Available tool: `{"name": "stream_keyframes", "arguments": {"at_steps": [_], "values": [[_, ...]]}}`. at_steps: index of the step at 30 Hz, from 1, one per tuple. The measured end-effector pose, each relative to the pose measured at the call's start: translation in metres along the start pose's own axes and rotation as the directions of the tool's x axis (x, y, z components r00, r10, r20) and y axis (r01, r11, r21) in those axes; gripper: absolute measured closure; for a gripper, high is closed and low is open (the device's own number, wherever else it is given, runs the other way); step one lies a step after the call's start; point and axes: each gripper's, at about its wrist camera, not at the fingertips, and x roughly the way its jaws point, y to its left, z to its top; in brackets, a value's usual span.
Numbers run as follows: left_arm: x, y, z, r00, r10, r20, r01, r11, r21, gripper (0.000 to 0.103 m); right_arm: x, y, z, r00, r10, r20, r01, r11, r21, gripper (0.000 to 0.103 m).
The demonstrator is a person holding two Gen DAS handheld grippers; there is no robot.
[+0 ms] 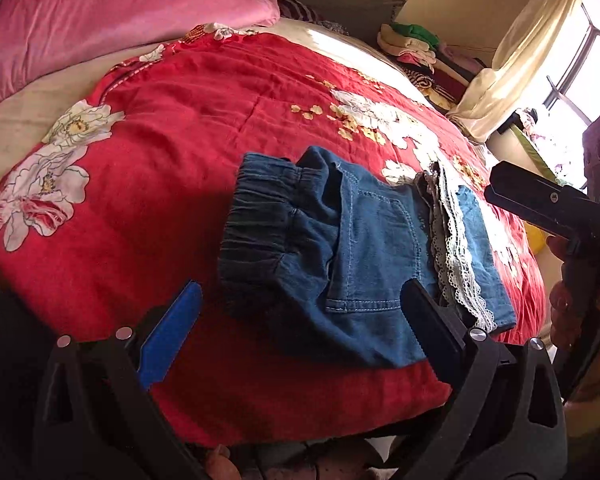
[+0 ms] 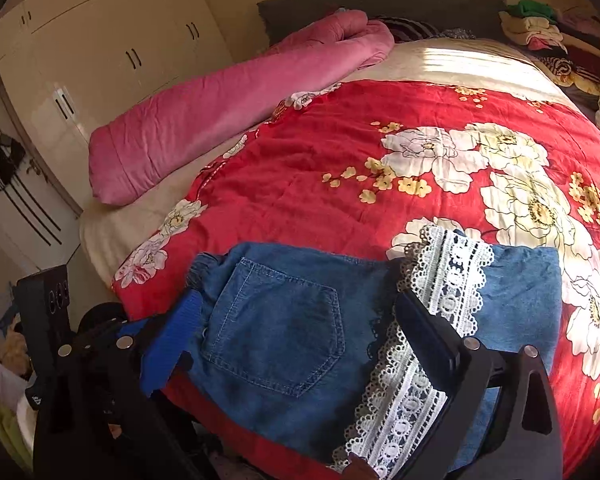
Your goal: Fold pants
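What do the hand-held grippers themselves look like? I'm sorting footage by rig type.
Each hand-held gripper is a black frame with triangular cut-outs and round silver bolt heads. The left hand-held gripper and right hand-held gripper both carry one blue ridged finger and one black finger. No cables or sleeves show.

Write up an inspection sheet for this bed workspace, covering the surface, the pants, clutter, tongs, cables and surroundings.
Surface: red floral quilt spread on the bed.
Job's things: denim pants lying folded near the quilt's front edge, lace trim on top.
Clutter: pink duvet rolled along the far side.
Grippers: left tongs open over the pants; right tongs open, nothing gripped.
Cables: nothing seen.
Surroundings: wardrobe, clothes pile by the headboard, curtain at the window.
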Motion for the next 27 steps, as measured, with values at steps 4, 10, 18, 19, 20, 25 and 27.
{"name": "stream_keyframes", "arguments": {"at_steps": [4,10,18,19,20,25,27], "values": [[0.005,0.003,-0.003,1.000,-0.001,-0.009,0.001,1.000,-0.006,0.010,0.019,0.016,0.006,0.999,0.007,-0.037,-0.008,0.999,-0.047,0.006],[0.015,0.006,-0.006,1.000,-0.002,-0.027,0.002,1.000,-0.004,0.010,0.051,0.034,0.014,0.994,0.024,-0.110,-0.034,0.995,-0.093,0.006],[0.024,0.017,-0.006,1.000,-0.018,-0.022,0.017,0.999,-0.031,0.010,0.102,0.054,0.021,0.977,0.006,-0.213,-0.044,0.983,-0.177,0.006],[0.025,0.017,-0.006,1.000,-0.018,-0.018,0.017,0.999,-0.030,0.010,0.109,0.056,0.021,0.973,0.007,-0.229,-0.051,0.981,-0.186,0.006],[0.026,0.018,-0.006,1.000,-0.016,-0.015,0.015,1.000,-0.023,0.010,0.115,0.059,0.021,0.971,0.005,-0.239,-0.053,0.979,-0.197,0.006],[0.032,0.017,-0.006,1.000,0.000,-0.016,0.000,1.000,0.000,0.010,0.146,0.074,0.018,0.959,-0.016,-0.284,-0.062,0.962,-0.265,0.022],[0.033,0.017,-0.006,1.000,-0.001,-0.014,0.001,1.000,-0.001,0.010,0.159,0.072,0.016,0.947,0.002,-0.321,-0.090,0.961,-0.260,0.039]]}}
